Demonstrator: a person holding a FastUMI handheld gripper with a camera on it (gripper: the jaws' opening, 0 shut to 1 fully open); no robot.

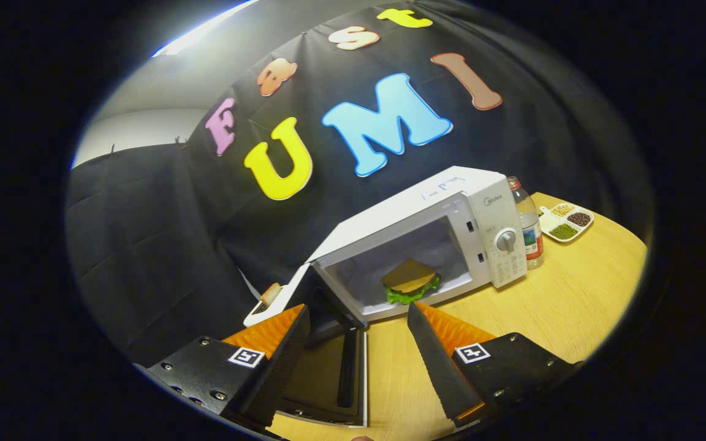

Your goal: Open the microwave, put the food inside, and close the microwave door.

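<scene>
the gripper (359, 315) is released, fingers spread and empty, just before the white microwave (445, 226). the sandwich (410, 280) sits inside the microwave, whose door (328, 361) hangs open below its left fingertip.

Strong fisheye distortion is present: straight edges are bowed and the scene is tilted. Bright light enters from a white strip above the booth wall (144, 245), which stays dim. The table (573, 294) is evenly lit. The microwave (451, 202) is rendered sharply, its cavity shaded. The gripper (359, 318), fingers apart, is slightly soft.
</scene>
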